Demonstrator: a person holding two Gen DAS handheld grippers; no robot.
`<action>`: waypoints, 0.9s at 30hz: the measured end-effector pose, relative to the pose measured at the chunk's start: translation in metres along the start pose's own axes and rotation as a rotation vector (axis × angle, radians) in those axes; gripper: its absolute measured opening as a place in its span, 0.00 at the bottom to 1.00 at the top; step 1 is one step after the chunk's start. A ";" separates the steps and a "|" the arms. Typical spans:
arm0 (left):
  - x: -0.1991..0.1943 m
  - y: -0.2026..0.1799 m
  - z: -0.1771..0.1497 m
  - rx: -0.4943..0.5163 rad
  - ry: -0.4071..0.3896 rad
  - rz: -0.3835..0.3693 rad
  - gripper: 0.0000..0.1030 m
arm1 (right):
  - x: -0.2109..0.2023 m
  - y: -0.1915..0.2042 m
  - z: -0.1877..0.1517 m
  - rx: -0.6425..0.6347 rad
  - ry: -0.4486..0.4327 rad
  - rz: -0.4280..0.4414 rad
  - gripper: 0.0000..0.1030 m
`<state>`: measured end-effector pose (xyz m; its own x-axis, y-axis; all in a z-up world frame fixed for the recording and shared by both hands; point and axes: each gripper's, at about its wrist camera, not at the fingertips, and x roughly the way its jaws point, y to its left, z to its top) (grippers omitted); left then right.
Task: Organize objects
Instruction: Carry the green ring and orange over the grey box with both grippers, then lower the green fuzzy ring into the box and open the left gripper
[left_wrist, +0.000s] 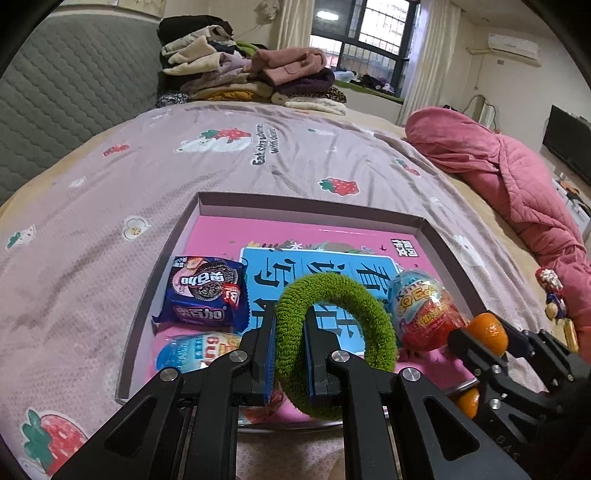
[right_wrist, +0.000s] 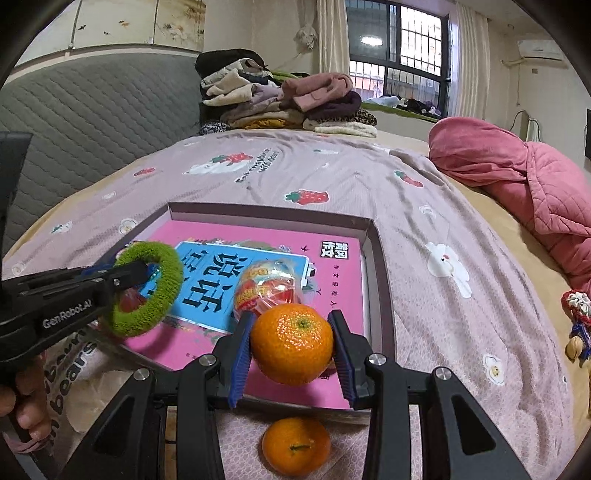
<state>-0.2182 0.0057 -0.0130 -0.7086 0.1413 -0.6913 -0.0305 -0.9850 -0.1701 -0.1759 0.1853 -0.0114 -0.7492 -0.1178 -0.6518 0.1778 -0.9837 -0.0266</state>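
Both grippers hover over the shallow box (right_wrist: 378, 258) on the bed, apparently loading it. Right gripper (right_wrist: 292, 345), jaws fairly wide, clamps a tangerine (right_wrist: 291, 343) above the box's near edge. Left gripper (left_wrist: 290, 345), jaws narrow, pinches a green hair tie (left_wrist: 369, 317) above the book.

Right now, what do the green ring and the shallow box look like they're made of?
The green ring looks like soft, fuzzy terry or knit fabric, matte with a looped nap, likely a hair tie. The shallow box looks like thin cardboard: straight folded walls, matte mauve outside, pale inside.
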 end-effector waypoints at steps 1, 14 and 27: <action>0.002 0.000 0.000 -0.004 0.003 -0.004 0.12 | 0.002 -0.001 -0.001 -0.001 0.005 -0.004 0.39; 0.013 -0.008 -0.002 0.021 0.027 -0.006 0.12 | 0.016 0.018 0.001 -0.093 0.000 -0.018 0.39; 0.027 -0.017 -0.008 0.074 0.083 -0.033 0.12 | 0.035 0.012 0.000 -0.008 0.089 0.097 0.39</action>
<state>-0.2306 0.0266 -0.0344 -0.6459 0.1784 -0.7422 -0.1071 -0.9839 -0.1433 -0.1996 0.1692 -0.0342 -0.6688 -0.1999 -0.7161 0.2527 -0.9669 0.0340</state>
